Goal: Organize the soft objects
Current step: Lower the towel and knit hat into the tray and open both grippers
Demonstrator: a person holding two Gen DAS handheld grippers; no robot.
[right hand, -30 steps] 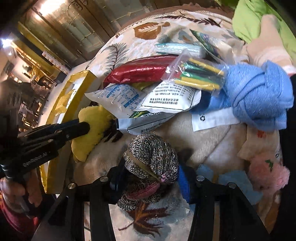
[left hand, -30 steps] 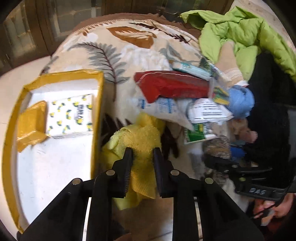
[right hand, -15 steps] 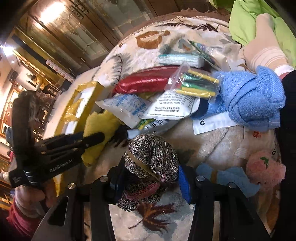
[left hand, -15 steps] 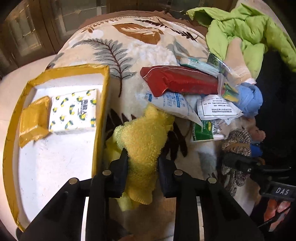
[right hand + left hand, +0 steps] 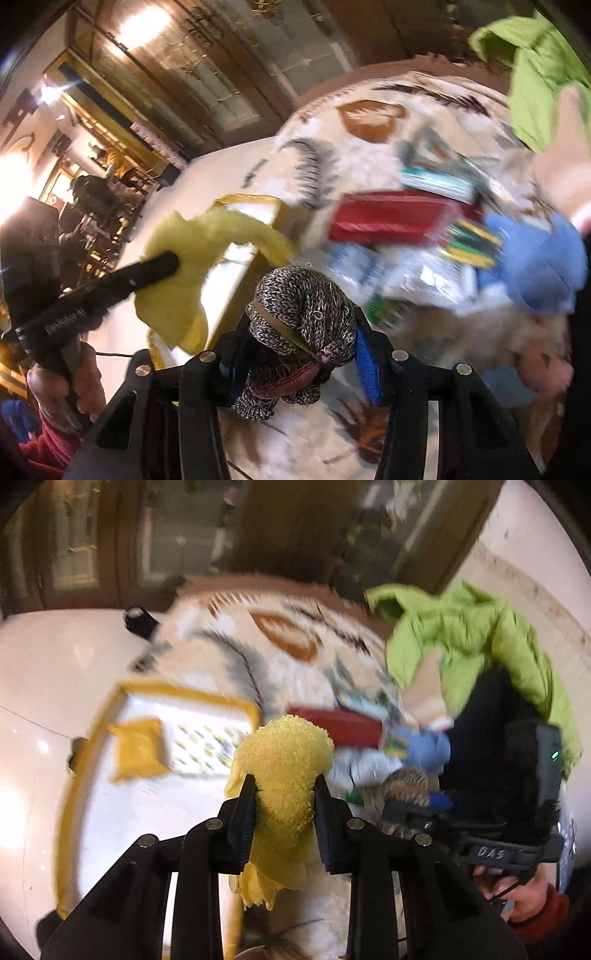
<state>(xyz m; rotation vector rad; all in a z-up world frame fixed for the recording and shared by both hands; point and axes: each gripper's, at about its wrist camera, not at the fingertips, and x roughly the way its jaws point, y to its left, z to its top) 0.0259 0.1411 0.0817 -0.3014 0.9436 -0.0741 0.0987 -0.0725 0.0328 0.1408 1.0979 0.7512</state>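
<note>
My left gripper (image 5: 283,788) is shut on a fluffy yellow cloth (image 5: 286,775), held up above the right edge of the yellow-rimmed white tray (image 5: 184,694); the right wrist view shows the yellow cloth (image 5: 192,258) hanging over the tray's rim (image 5: 255,201). My right gripper (image 5: 301,325) is shut on a grey-and-black knitted bundle (image 5: 303,310) with a pink lining, lifted off the leaf-print blanket (image 5: 369,122). That knitted bundle (image 5: 406,782) also shows in the left wrist view, at the right. Both views are blurred by motion.
In the tray lie a yellow packet (image 5: 138,747) and a lemon-print tissue pack (image 5: 205,747). On the blanket lie a red pouch (image 5: 391,218), a blue towel (image 5: 539,266), plastic packets (image 5: 417,273) and a pink plush (image 5: 543,373). A green jacket (image 5: 472,642) lies at the back right.
Both grippers have risen off the blanket with their loads. The yellow cloth now hangs in the air over the tray's right rim, and the knitted bundle is higher and further left.
</note>
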